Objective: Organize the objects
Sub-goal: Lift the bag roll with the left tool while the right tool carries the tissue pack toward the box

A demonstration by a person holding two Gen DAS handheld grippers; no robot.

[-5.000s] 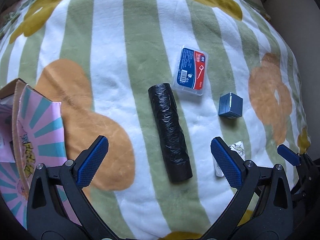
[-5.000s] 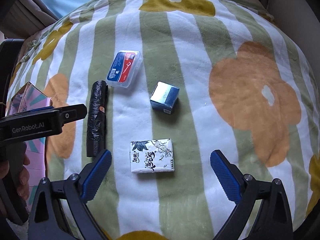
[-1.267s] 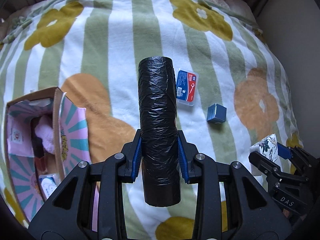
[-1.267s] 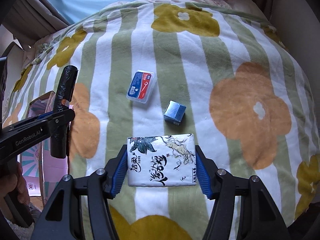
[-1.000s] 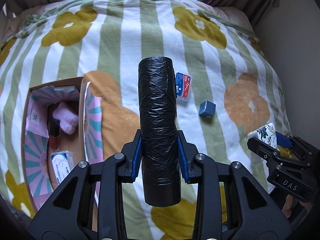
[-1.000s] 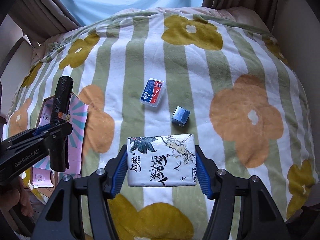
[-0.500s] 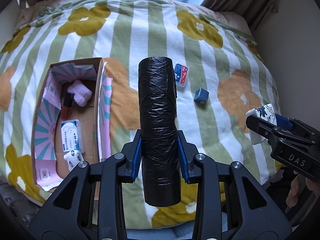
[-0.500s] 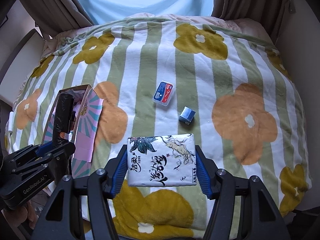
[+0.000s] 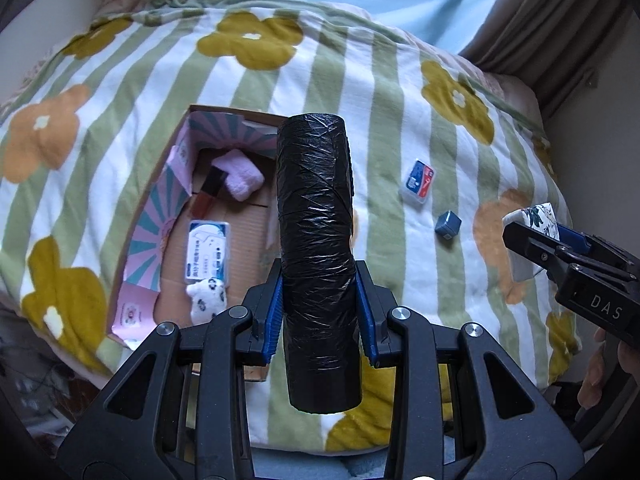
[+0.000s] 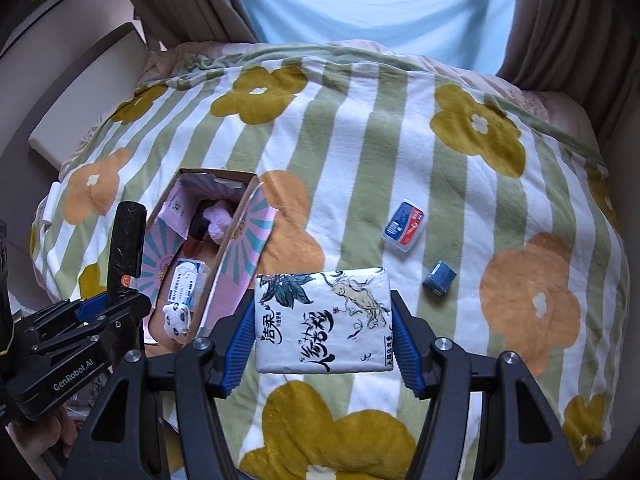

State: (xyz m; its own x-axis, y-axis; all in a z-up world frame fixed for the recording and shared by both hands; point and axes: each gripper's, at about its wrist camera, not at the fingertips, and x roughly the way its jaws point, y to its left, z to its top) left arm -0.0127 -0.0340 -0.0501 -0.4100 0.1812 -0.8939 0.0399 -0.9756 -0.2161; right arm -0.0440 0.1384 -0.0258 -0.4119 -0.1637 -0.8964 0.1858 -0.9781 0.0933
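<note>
- Above the bed's (image 10: 360,152) near edge, left claw (image 9: 320,312) is clamped on a black roll (image 9: 316,240), over the box (image 9: 160,216).
- Right claw (image 10: 322,340) is clamped on a tissue pack (image 10: 324,320), held above the bed.

On the blanket (image 10: 360,152): open box (image 10: 244,216) at the left, holding plush toy (image 10: 218,218), card pack (image 10: 184,280) and small panda toy (image 10: 176,318); well right of the box, floss case (image 10: 403,226), with small cube (image 10: 439,278) just beyond.
</note>
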